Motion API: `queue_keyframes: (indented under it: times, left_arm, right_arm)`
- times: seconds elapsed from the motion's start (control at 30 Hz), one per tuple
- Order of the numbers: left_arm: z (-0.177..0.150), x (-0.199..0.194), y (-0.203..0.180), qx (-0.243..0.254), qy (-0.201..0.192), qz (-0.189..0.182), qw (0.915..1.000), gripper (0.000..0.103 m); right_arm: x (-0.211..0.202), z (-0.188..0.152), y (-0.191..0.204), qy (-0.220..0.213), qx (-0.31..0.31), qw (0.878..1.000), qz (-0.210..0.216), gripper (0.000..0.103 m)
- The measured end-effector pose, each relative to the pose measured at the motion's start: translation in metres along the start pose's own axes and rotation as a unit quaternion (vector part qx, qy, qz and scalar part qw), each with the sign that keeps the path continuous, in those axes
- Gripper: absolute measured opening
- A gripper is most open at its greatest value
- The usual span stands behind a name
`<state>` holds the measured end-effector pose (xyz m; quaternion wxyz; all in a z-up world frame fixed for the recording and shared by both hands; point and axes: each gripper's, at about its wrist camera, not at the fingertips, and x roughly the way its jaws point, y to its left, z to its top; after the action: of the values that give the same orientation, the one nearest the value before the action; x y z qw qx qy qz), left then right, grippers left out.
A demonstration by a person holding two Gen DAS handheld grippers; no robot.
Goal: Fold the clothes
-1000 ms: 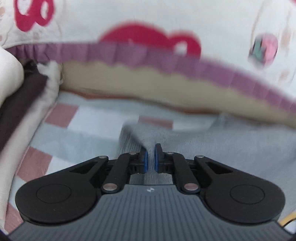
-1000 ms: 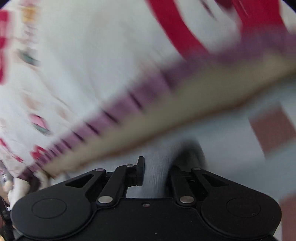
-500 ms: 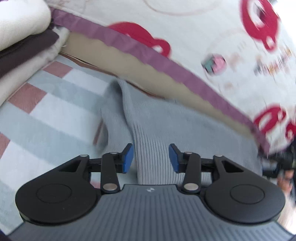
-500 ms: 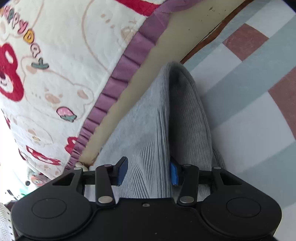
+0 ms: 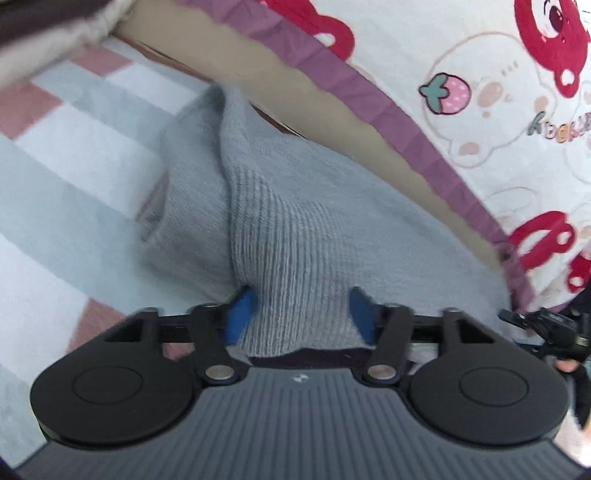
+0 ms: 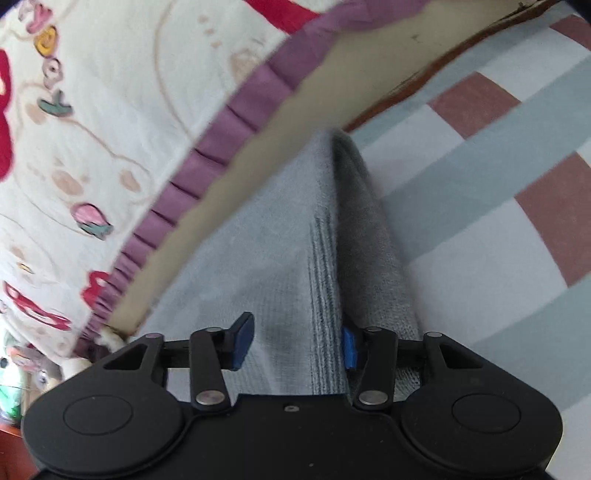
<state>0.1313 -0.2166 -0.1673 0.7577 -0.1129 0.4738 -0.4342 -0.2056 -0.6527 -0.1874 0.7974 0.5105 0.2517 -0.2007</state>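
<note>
A grey ribbed knit garment (image 5: 295,221) lies folded on the checked bed sheet (image 5: 55,177), its far edge against the cartoon-print quilt. In the left wrist view my left gripper (image 5: 299,314) stands open, its blue pads wide apart over the garment's near ribbed edge. In the right wrist view the same grey garment (image 6: 288,240) shows a raised fold running away from me. My right gripper (image 6: 295,341) is open too, with the knit lying loose between its pads.
A cream quilt (image 5: 461,74) with red bears and a purple frill (image 6: 229,136) hangs over the far side. Folded cream and dark clothes (image 5: 44,33) are stacked at the upper left. The checked sheet (image 6: 498,184) stretches right. A person's hand (image 5: 569,365) shows at the right edge.
Both grippers were shut on the grey garment a second ago and have opened, letting it drop onto the sheet. Both jaws have widened further since half a second ago.
</note>
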Motion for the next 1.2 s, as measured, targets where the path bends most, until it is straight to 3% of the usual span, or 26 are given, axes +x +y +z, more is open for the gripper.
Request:
queue_keyframes:
  times: [0.03,0.2,0.3,0.37,0.47,0.53,0.57,0.63,0.73,0.83,0.9,0.93,0.97,1.0,1.03,1.07,1.13,1.2]
  left_arm:
    - [0.002,-0.003,-0.002,0.010,0.002,0.000,0.9999,0.005]
    - [0.026,-0.036,-0.016,0.037,-0.057,0.020,0.9975,0.005]
    - [0.041,-0.042,-0.015,0.015,-0.074,0.008,0.9971,0.004]
    - [0.050,-0.042,-0.019,0.023,-0.076,0.019,0.9967,0.004]
    - [0.066,-0.054,-0.031,0.055,-0.110,0.040,0.9917,0.002]
    - [0.074,-0.065,-0.036,0.067,-0.141,0.054,0.9863,0.000]
    - [0.074,-0.068,-0.033,0.063,-0.149,0.063,0.9849,0.000]
    - [0.075,-0.075,-0.028,0.054,-0.165,0.082,0.9814,0.000]
    - [0.054,-0.067,-0.011,0.035,-0.111,0.067,0.9909,0.005]
    - [0.017,-0.055,-0.004,0.055,-0.069,0.068,0.9937,0.019]
    - [0.000,-0.046,0.004,0.046,-0.058,0.063,0.9952,0.035]
    - [-0.006,-0.041,0.008,0.039,-0.055,0.060,0.9959,0.038]
    - [-0.013,-0.036,0.012,0.031,-0.051,0.057,0.9966,0.045]
    - [-0.016,-0.030,0.016,0.017,-0.041,0.060,0.9972,0.051]
    - [-0.016,-0.022,0.021,-0.004,-0.025,0.069,0.9973,0.052]
    - [-0.015,-0.017,0.026,-0.027,-0.016,0.066,0.9974,0.052]
    - [-0.013,-0.009,0.036,-0.076,-0.017,0.034,0.9964,0.052]
    - [-0.011,-0.002,0.038,-0.092,-0.027,0.022,0.9952,0.052]
  right_arm:
    - [-0.003,0.001,0.007,-0.005,-0.026,1.000,-0.006,0.012]
    - [-0.014,0.006,0.033,-0.027,-0.109,0.993,-0.034,0.012]
    - [-0.011,0.007,0.036,-0.008,-0.110,0.993,-0.035,0.016]
    - [-0.010,0.005,0.040,0.009,-0.115,0.993,-0.038,0.016]
    - [-0.017,0.002,0.049,0.037,-0.118,0.992,-0.005,0.013]
    - [-0.029,0.007,0.044,0.033,-0.057,0.995,0.076,0.013]
    - [-0.032,0.009,0.043,0.030,-0.042,0.995,0.090,0.012]
    - [-0.029,0.008,0.041,0.016,-0.079,0.997,-0.002,0.012]
    - [-0.023,0.006,0.040,-0.004,-0.126,0.984,-0.126,0.012]
    - [-0.021,-0.001,0.037,0.001,-0.112,0.987,-0.115,0.013]
    - [-0.020,-0.005,0.035,0.003,-0.103,0.989,-0.107,0.016]
    - [-0.019,-0.007,0.034,0.005,-0.098,0.990,-0.104,0.017]
    - [-0.019,-0.010,0.033,0.006,-0.094,0.991,-0.100,0.024]
    - [-0.019,-0.011,0.032,0.008,-0.086,0.992,-0.087,0.032]
    - [-0.019,-0.008,0.028,0.010,-0.068,0.996,-0.057,0.050]
    - [-0.020,-0.006,0.024,0.013,-0.051,0.998,-0.039,0.060]
    - [-0.017,-0.007,0.022,0.018,-0.044,0.999,-0.024,0.060]
    - [-0.015,-0.008,0.020,0.023,-0.037,0.999,-0.010,0.060]
